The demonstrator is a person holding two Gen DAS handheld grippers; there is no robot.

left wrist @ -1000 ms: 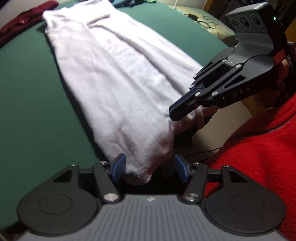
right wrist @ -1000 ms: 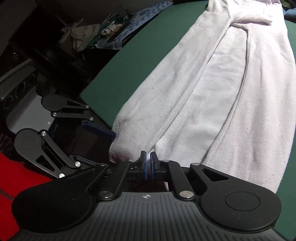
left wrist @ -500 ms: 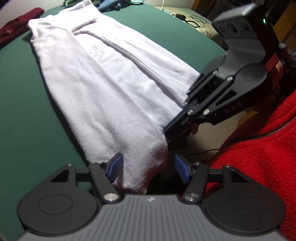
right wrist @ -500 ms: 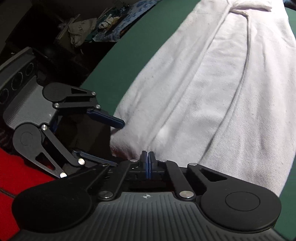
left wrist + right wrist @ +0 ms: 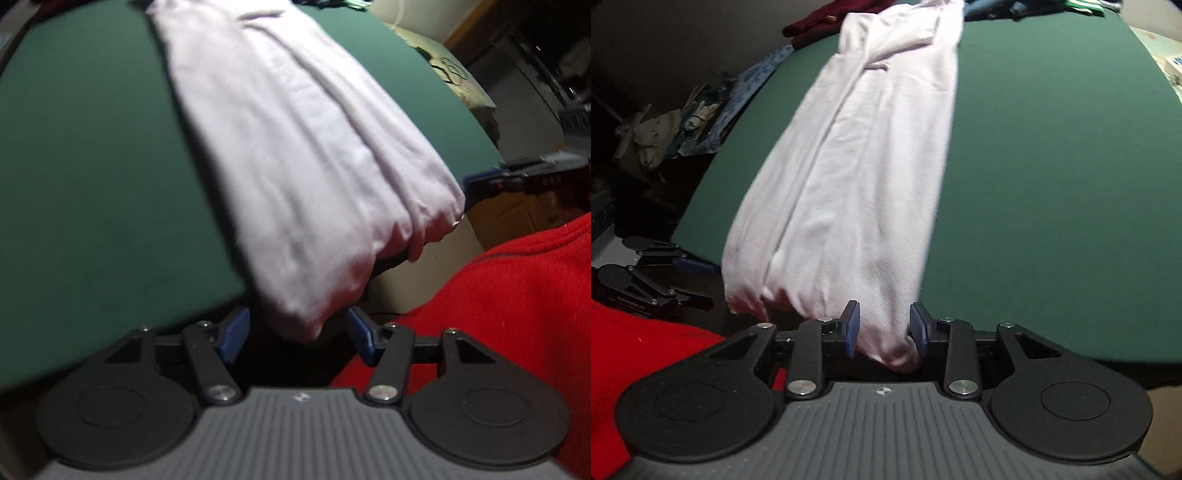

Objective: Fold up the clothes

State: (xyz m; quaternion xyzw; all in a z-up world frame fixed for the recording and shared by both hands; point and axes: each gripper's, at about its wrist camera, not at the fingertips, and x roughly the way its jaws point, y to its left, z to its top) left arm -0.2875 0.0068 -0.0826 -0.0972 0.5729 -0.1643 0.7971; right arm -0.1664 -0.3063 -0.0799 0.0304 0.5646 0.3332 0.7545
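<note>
White garment point(image 5: 857, 177) lies lengthwise on the green table point(image 5: 1052, 166), already narrowed into a long strip with its side panels folded inward. In the right wrist view it runs from the top centre of the frame down to the bottom centre. Its near end overhangs the table edge, which leaves the hem free for a grip from below.

Left gripper point(image 5: 295, 334) sits at the bottom centre of its own view. Its jaws stand wide, one blue pad on either side of the hanging left corner of the hem. The pads do not appear to press on the cloth, so this corner is bracketed, not clamped.

Right gripper point(image 5: 884, 328) sits at the bottom centre of its view. Its jaws are opening, with the right corner of the hem between them. The cloth bulges between the blue pads point(image 5: 851, 326) and may brush them, but no firm pinch is visible.

Judgement: one tool at each corner of the near hem suits a lengthwise fold, carrying the hem toward the far end. Both corners need a secure closure first.

The person's red sleeve point(image 5: 498, 314) fills the lower right of the left view.
</note>
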